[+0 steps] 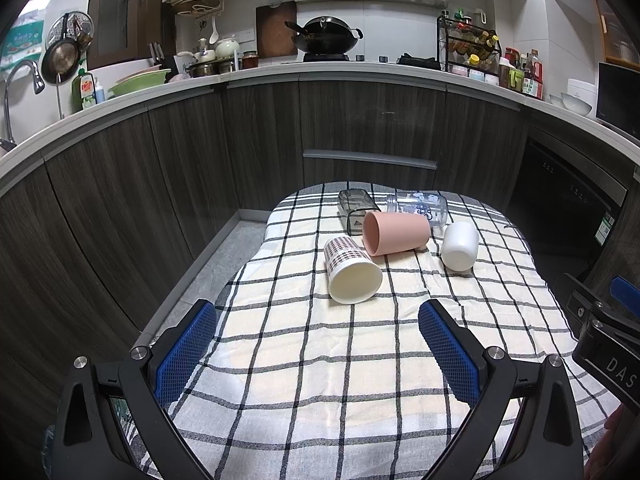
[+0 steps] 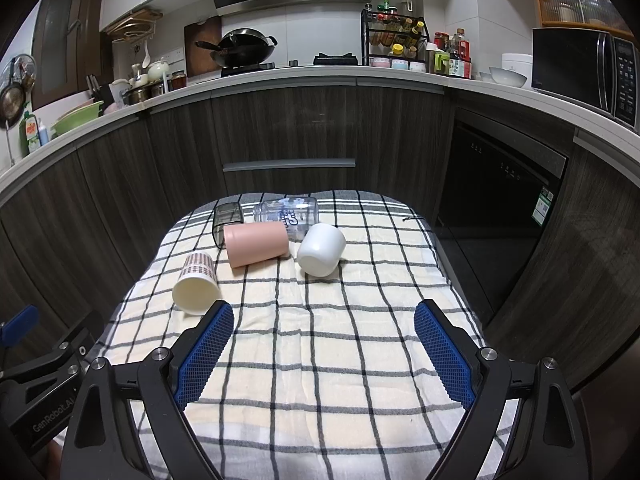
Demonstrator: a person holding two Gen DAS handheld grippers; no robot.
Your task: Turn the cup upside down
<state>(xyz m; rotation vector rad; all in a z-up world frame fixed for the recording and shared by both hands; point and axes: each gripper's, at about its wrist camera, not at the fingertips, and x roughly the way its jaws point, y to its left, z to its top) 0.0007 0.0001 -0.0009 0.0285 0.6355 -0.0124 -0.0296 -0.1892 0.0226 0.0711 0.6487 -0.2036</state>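
Around us stands a kitchen: dark wood cabinets [image 1: 360, 120] curve under a white counter [image 2: 280, 78], with a wok [image 1: 326, 36] on the stove, a spice rack [image 2: 394, 42], a microwave [image 2: 584, 68] at the far right and a dishwasher [image 2: 500, 184] set in the cabinets. Nearer, we look over a small table covered with a checked cloth [image 1: 320, 360].

Five cups lie on their sides in a loose group at the far end of the cloth. Farthest back are a smoky dark cup [image 1: 354, 206] and a clear printed glass [image 1: 424, 206]. Just in front of them lies a pink cup [image 1: 394, 232], its mouth turned left and touching the dark one. A white cup [image 1: 460, 245] lies to the right of the pink one, apart from it. A plaid paper cup [image 1: 350, 268] is nearest, its open mouth facing us.

Our left gripper [image 1: 318, 344] hovers over the near cloth with its blue pads spread wide and nothing between them; the plaid cup lies just ahead, between the finger lines. Our right gripper [image 2: 324, 344] is likewise spread wide and bare; from it the plaid cup [image 2: 196, 284] sits just beside the left fingertip, and the white cup [image 2: 322, 248] lies ahead, well apart. Bare cloth separates both tools from the cups
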